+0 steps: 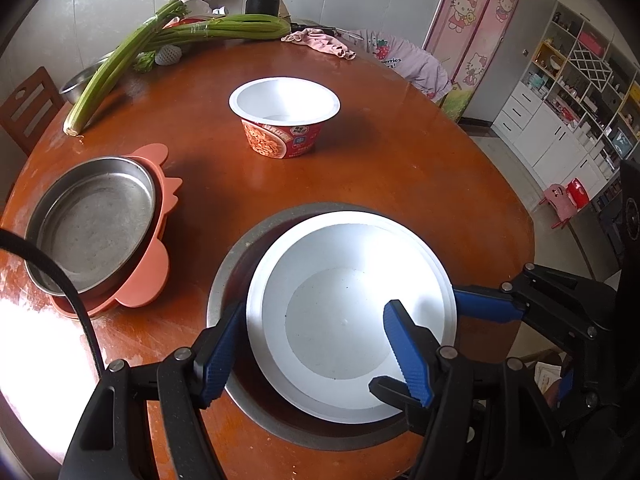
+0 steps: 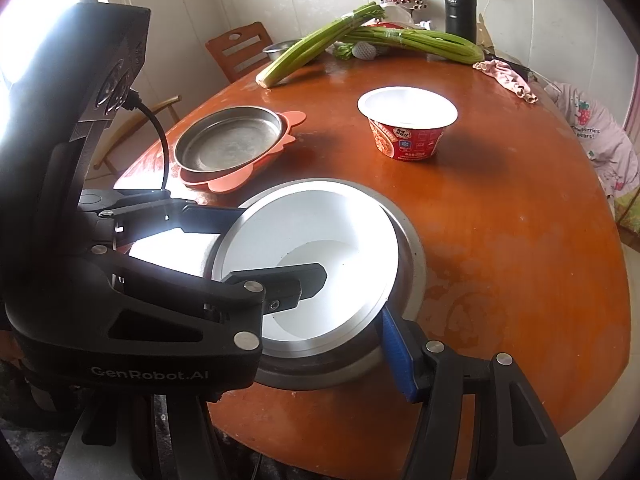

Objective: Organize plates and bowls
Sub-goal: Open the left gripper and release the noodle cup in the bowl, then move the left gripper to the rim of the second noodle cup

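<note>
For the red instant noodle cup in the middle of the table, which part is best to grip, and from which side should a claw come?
Grip the instant noodle cup at its white rim, one finger inside and one outside the wall, coming from above on the near side. It stands upright, open and apparently empty, its wall tapers downward, and the table around it is bare, so the flared lip should stop slipping.

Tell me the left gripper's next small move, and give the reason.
Probably lift the left gripper straight up out of the white bowl. Its jaws stand open, one finger inside the wall and one outside, gripping nothing. The white bowl already sits inside the grey bowl, so that stack looks done, while the noodle bowl stands alone farther back.
</note>
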Demonstrator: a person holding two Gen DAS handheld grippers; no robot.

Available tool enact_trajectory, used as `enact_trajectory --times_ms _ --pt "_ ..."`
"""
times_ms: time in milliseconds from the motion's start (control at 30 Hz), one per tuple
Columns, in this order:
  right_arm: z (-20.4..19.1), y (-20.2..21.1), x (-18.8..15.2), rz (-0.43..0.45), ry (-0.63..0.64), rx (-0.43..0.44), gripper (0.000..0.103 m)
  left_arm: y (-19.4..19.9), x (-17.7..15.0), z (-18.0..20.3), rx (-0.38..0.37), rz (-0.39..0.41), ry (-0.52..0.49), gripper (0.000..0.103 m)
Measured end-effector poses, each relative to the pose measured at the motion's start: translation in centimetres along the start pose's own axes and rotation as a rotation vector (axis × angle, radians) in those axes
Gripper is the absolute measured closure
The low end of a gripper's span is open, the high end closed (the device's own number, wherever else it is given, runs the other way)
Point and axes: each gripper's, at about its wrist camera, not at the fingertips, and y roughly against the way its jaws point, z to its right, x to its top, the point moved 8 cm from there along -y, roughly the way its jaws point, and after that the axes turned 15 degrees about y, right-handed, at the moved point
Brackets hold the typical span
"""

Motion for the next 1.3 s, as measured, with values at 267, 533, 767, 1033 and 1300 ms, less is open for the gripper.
enact_trajectory --times_ms 267,533,767,1033,1300 --pt "0.0 0.1 0.0 0.001 0.008 -0.010 0.039 0.3 0.1 -0.2 0.003 0.013 0.000 0.033" --pt "0.8 0.8 -0.1 0.008 -0.002 -0.030 0.039 1.3 0.3 -0.5 -0.003 0.035 0.003 0.033" --pt "1.4 1.5 -0.1 0.020 -0.018 -0.034 0.039 2.2 0.7 -0.7 -0.005 0.057 0.009 0.033" --pt "2.5 2.1 0.3 0.035 -0.042 -0.037 0.039 3.3 2.3 -1.4 0.015 0.093 0.015 0.033" --pt "5.7 4.3 1.7 0.078 -0.078 -0.080 0.039 5.8 5.8 -1.0 0.043 0.173 -0.006 0.033"
